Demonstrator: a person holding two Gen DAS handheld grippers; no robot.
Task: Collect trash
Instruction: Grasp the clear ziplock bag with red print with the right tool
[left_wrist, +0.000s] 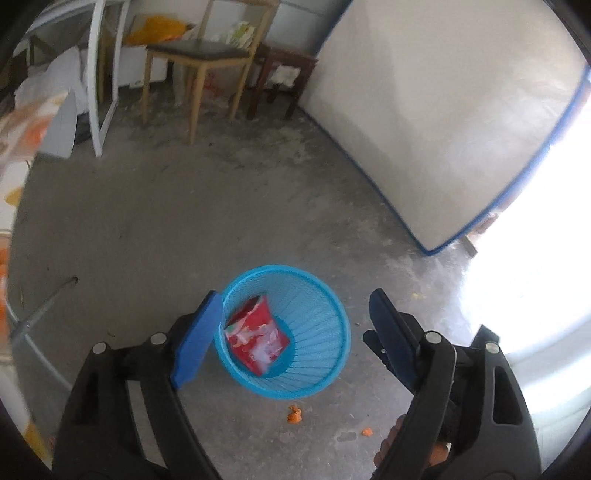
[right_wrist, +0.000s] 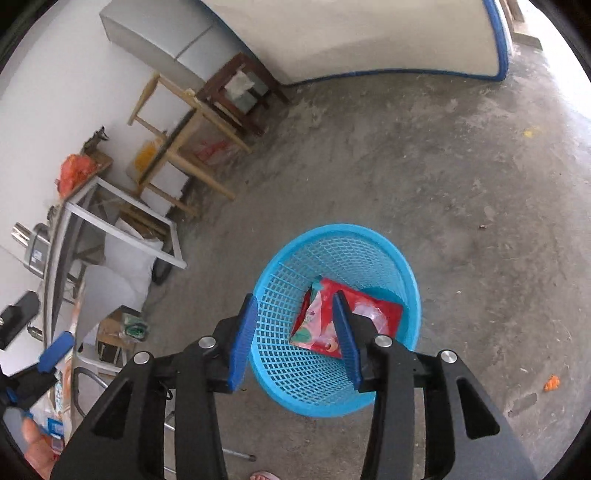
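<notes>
A round blue mesh basket stands on the concrete floor, and a crumpled red snack wrapper lies inside it. My left gripper hangs above the basket with its jaws wide apart and nothing between the pads. The right wrist view shows the same basket and wrapper from the other side. My right gripper is over the basket's near rim, its jaws parted and empty. One blue finger of the left gripper shows at the far left. Orange scraps lie on the floor in front of the basket.
A white mattress with blue edging leans on the right. A wooden chair, a dark stool and a white frame stand along the far wall. Another orange scrap lies right of the basket.
</notes>
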